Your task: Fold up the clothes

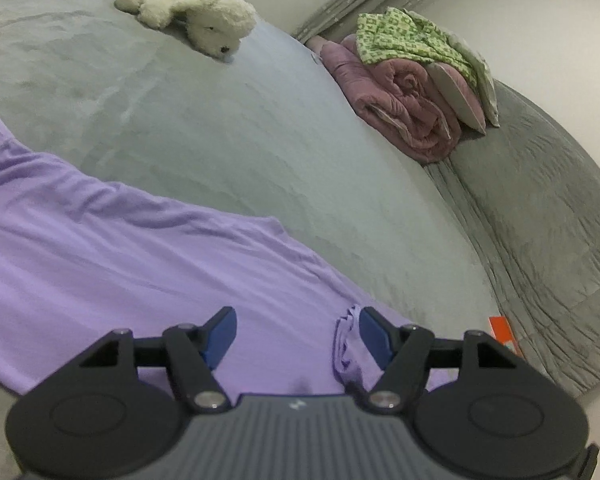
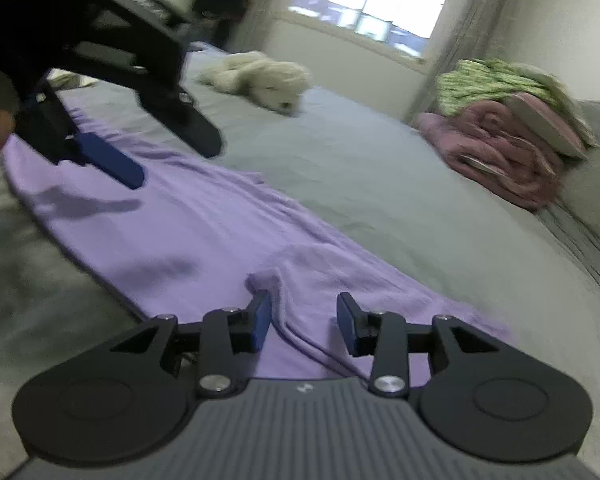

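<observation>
a lilac garment (image 1: 112,248) lies spread flat on a grey bed (image 1: 228,128), running in a long band from the near edge away to the left. the left gripper (image 1: 298,326) hovers low over the near end of the cloth with its jaws wide apart, holding nothing; a small bunched fold of the fabric (image 1: 346,340) stands up just beside the inner face of its right finger. the right gripper (image 2: 305,318) sits over another part of the same garment (image 2: 204,224), jaws also wide and empty, with a raised ridge of cloth (image 2: 288,280) running up between the two fingers. in the right wrist view the left gripper (image 2: 112,160) appears at the upper left, above the far end of the cloth. farther back on the bed lies a white plush dog (image 1: 192,8), and to the right a rolled pink quilt (image 1: 404,104) with a green patterned cloth (image 1: 412,40) heaped on top. a window (image 2: 372,0) shows behind.
</observation>
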### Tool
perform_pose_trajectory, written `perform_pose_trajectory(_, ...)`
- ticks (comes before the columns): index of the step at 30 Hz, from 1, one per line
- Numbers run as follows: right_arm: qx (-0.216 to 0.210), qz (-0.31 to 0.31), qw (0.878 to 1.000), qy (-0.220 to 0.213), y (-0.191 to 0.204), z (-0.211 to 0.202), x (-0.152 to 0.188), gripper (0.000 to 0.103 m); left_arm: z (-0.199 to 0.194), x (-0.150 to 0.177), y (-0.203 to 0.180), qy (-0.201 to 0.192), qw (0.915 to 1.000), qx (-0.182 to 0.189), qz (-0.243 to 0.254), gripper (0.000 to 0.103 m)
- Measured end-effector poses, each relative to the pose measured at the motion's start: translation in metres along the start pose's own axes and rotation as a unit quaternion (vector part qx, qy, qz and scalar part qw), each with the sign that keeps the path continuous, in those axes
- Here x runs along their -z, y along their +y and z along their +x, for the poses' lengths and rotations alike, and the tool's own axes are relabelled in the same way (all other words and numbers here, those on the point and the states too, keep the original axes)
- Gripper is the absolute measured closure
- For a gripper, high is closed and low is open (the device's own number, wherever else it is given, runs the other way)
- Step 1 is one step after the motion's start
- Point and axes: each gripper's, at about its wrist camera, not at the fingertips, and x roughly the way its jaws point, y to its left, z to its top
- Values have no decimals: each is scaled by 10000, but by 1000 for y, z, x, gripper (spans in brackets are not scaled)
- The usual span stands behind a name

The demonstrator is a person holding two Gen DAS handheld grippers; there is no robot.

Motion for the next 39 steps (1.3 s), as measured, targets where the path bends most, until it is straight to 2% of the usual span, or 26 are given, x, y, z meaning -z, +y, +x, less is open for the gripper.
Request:
perform_pose_trajectory(3,-563,-97,9983,80,-6,5,-7,63,2,-1,1,44,9999,60,-73,34)
perform_pose_trajectory(8,-1717,569,9828,367,-43,14,-15,63,5,-2,3,89,9998,84,-143,34)
perform_pose_trajectory(11,-1692,-22,9848,388,-38,15,-12,63,7,-1,1,143,9998,110,-100,34)
perform_pose_trajectory(12,-1700,-134,9846,378,-37,15,-13,70,8,-1,-1,154,9998,108,-77,34)
perform_pose_trajectory(13,-1707,-246,9843,369,-36,16,-14,87,9,0,-2,160,9998,104,-63,34)
perform_pose_trajectory(14,-1681,-241,9849,336,-36,16,-13,96,9,0,-2,163,9998,103,-62,34)
perform_pose_trajectory(15,-1651,-223,9856,301,-35,15,-12,99,10,0,-2,166,9998,103,-65,34)
perform_pose_trajectory(20,-1503,-133,9885,125,-35,12,-9,100,8,1,-2,166,9995,197,-191,34)
perform_pose_trajectory(25,-1339,434,9896,-311,-45,-7,-13,100,9,4,-1,258,9909,1019,-836,31)
perform_pose_trajectory(29,-1284,615,9888,-446,-49,-14,-14,100,19,9,-8,403,9814,1470,-1164,26)
perform_pose_trajectory(33,-1196,630,9895,-510,-45,-18,-12,100,41,21,-21,746,9750,1634,-1305,25)
perform_pose_trajectory(39,-1125,748,9894,-526,-45,-19,-10,100,66,35,-27,1139,9673,1551,-1651,25)
